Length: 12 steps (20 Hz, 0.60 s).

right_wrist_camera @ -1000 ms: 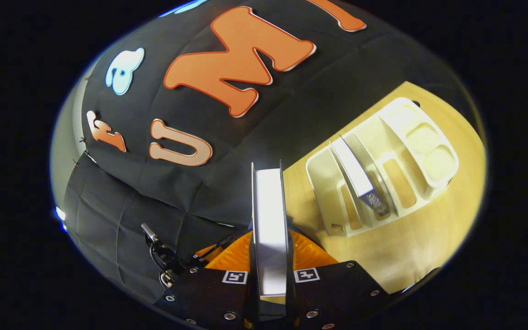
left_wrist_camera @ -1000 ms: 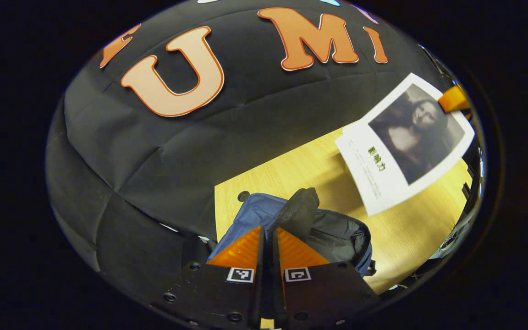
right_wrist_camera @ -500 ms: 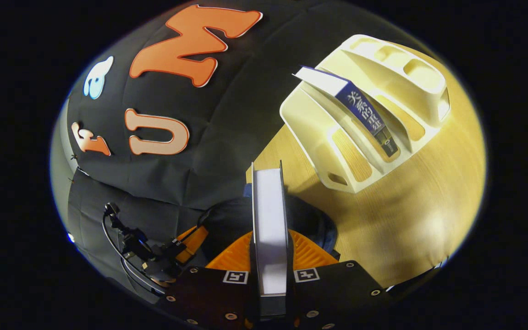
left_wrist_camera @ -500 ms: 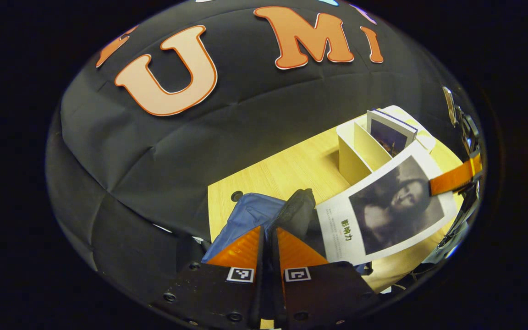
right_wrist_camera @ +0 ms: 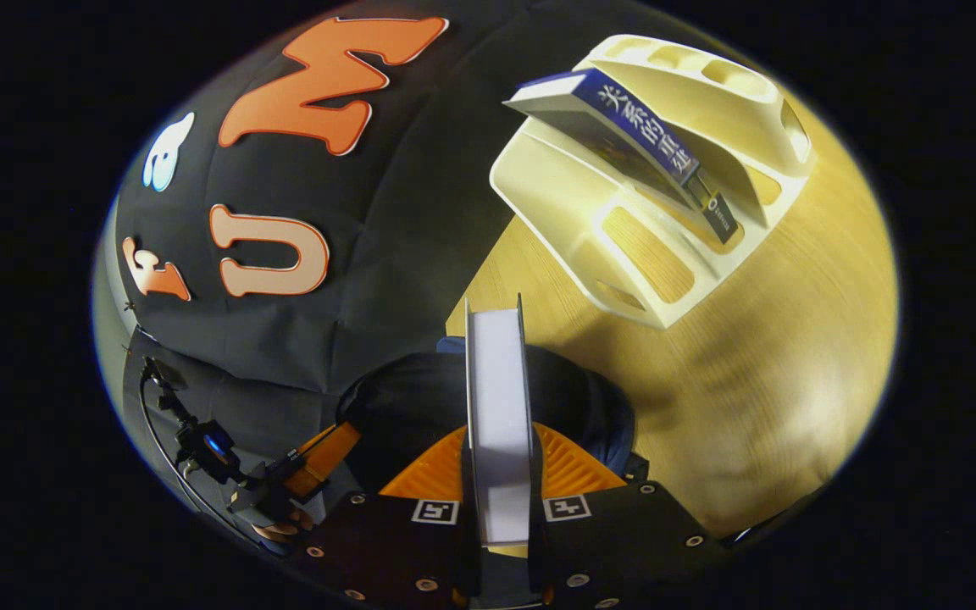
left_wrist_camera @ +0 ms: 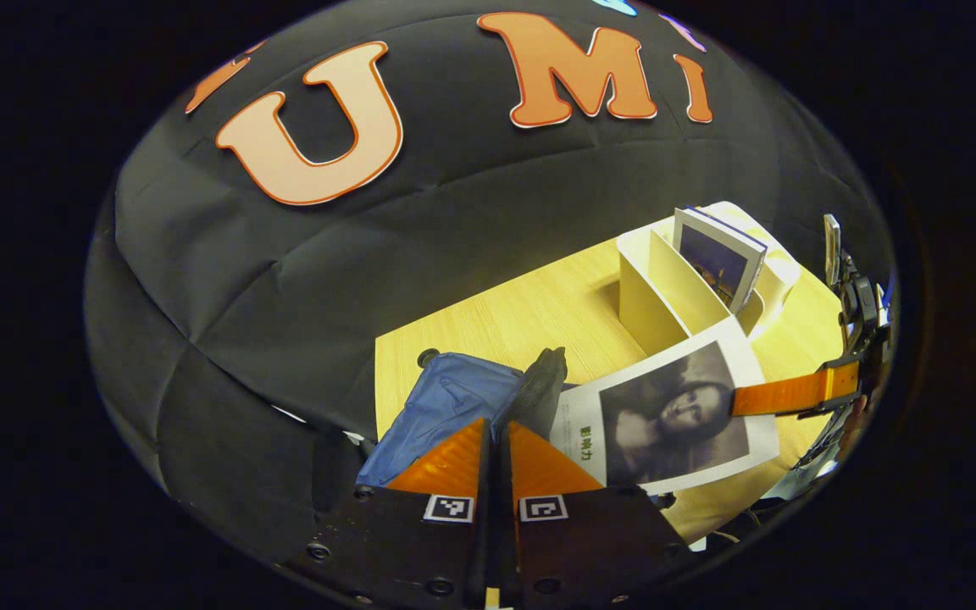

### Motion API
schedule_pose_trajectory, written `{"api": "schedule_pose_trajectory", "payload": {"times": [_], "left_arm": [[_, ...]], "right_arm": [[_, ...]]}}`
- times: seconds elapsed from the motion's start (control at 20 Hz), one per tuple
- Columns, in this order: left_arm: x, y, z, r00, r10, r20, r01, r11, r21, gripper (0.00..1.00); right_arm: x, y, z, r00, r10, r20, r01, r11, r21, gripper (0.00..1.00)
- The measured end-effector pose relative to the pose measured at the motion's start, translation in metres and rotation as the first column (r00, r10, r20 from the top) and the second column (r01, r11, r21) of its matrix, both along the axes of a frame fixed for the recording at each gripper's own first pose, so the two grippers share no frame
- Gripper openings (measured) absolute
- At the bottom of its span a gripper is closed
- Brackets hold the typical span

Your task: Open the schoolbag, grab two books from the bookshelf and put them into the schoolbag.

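The blue schoolbag [left_wrist_camera: 446, 407] lies on the wooden table, and my left gripper [left_wrist_camera: 496, 421] is shut on its raised black rim [left_wrist_camera: 543, 385]. My right gripper [right_wrist_camera: 498, 432] is shut on a white book [right_wrist_camera: 496, 373], seen edge-on above the bag's dark opening [right_wrist_camera: 403, 415]. In the left gripper view that book [left_wrist_camera: 666, 415] shows its portrait cover, tilted just right of the bag, with a finger [left_wrist_camera: 784, 394] of the right gripper on it. A blue book [right_wrist_camera: 640, 127] leans in the cream bookshelf [right_wrist_camera: 649, 254]. The left gripper [right_wrist_camera: 318, 449] holds the bag's edge at lower left.
The bookshelf [left_wrist_camera: 666, 288] stands at the table's far right with its book [left_wrist_camera: 717, 258] upright. Bare tabletop [right_wrist_camera: 776, 373] lies between shelf and bag. The black cloth wall rises right behind the table.
The right gripper has carried the white book away from the shelf and down to the bag's opening. The left gripper has kept its hold on the bag's rim.
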State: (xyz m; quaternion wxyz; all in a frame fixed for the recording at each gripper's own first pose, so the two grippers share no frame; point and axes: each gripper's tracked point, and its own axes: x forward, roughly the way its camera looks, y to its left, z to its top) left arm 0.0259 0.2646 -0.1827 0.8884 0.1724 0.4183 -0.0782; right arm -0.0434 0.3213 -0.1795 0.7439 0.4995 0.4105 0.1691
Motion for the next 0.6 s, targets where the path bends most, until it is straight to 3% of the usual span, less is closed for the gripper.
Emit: {"api": "schedule_pose_trajectory", "payload": {"times": [0.2, 0.6], "left_arm": [[0.000, -0.004, 0.004, 1.000, -0.030, -0.008, 0.030, 1.000, 0.007, 0.05], [-0.006, -0.007, 0.007, 0.997, -0.066, -0.036, 0.066, 0.998, 0.008, 0.03]], "right_arm": [[-0.012, 0.035, -0.007, 1.000, 0.030, -0.007, -0.030, 0.999, 0.019, 0.22], [0.002, 0.084, -0.035, 0.996, 0.068, -0.058, -0.066, 0.997, 0.049, 0.21]]}}
